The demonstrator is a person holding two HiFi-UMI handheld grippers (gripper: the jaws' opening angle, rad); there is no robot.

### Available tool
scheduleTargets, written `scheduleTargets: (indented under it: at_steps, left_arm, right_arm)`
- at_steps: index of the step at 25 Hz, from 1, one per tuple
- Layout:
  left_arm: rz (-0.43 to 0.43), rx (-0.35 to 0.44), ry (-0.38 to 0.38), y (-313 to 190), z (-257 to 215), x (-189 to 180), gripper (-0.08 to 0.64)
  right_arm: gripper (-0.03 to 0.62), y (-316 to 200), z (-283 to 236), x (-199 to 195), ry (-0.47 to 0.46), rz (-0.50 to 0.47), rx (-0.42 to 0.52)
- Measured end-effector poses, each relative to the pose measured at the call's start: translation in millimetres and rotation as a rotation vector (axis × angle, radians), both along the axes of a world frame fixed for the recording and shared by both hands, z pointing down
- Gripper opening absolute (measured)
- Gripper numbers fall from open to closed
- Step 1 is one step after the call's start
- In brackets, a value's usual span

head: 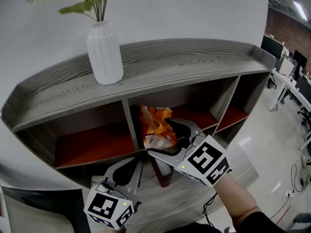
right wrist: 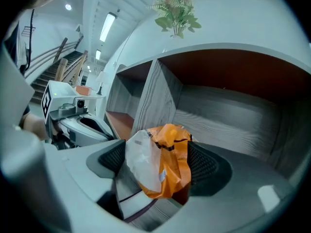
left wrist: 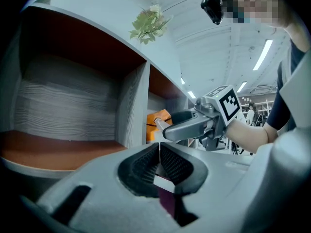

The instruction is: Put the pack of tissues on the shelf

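**Q:** Two hand-held grippers on the list. What is the state of each?

**A:** Right hand-held gripper (right wrist: 158, 161): jaws spread wide, with the pack of tissues (right wrist: 165, 159) loose between the pads. The pack sits at the front of the middle compartment of the shelf (head: 194, 64). Left hand-held gripper (left wrist: 159, 152): jaws pressed together, nothing held, at 7 o'clock of the right one.

**Q:** Handling note?

**A:** This is probably the release. Draw straight back with the pads clear of the wrapper, so the pack is not dragged out.

**Q:** View differences?

**A:** Only the right gripper view shows the pads standing off the wrapper. Only the head view shows the white vase (head: 104, 52) on the top board, at 11 o'clock.
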State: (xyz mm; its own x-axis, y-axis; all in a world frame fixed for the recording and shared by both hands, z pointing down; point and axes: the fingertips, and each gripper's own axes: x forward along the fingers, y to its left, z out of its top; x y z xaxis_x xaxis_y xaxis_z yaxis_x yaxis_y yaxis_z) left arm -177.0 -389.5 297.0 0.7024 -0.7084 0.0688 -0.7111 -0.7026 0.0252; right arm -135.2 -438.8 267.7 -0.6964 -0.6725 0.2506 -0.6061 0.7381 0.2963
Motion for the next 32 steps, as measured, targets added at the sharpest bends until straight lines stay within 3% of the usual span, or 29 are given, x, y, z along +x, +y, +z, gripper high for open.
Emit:
scheduleTargets:
  at_steps: [6,15,25,32]
  left_arm:
    - [-0.032,0.019,-0.009,9,-2,1,0.011]
    - [-0.063,0.021,0.000,19,0,10,0.000]
    - [-0.075,0.023,-0.001,31,5,29,0.000]
    - [-0.076,-0.005,-0.001,44,17,36,-0.003]
  right_arm:
    - [0.394,12,-5,5,-0.083,-0.004,0.017]
    - [0.256,32,-2,23,-0.196,0.002,-0.014]
    - [0.228,51,12,42,-0.241,0.033,-0.025]
    - [0.144,69,29,54,-0.287,0.052,-0.065]
